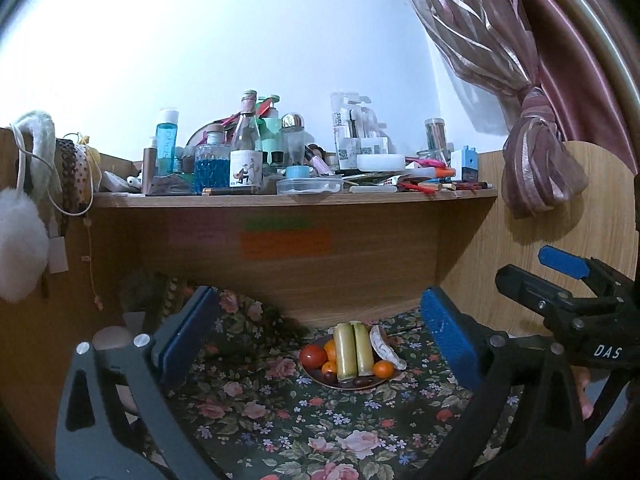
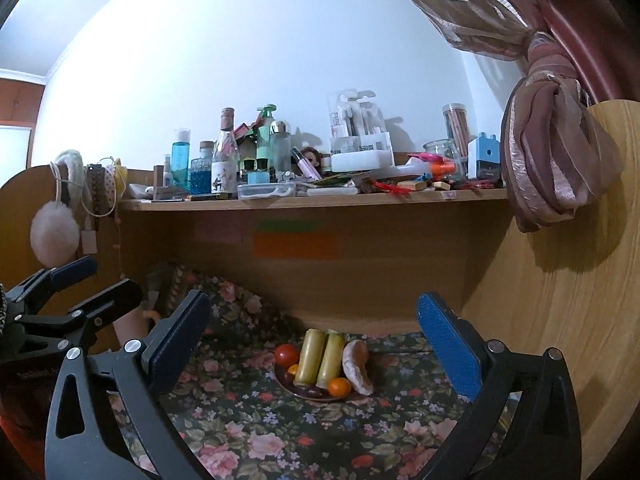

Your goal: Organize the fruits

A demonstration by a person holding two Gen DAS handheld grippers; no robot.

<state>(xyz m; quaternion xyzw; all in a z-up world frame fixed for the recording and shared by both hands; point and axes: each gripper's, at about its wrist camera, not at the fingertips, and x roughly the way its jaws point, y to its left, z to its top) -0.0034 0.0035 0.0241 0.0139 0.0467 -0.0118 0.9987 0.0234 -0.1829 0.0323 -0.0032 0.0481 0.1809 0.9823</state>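
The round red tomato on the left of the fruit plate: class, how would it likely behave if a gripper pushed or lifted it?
The round red tomato would probably roll when pushed, being round. Its glossy skin looks smooth, so the pads may slip. It sits at the brown plate's edge, so a nudge could tip it onto the floral cloth.

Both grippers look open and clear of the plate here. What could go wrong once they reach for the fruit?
The plate is piled tight: pulling a yellow-green cylinder could roll the small oranges or tomato onto the floral cloth. The left gripper and right gripper face the same plate and might collide.
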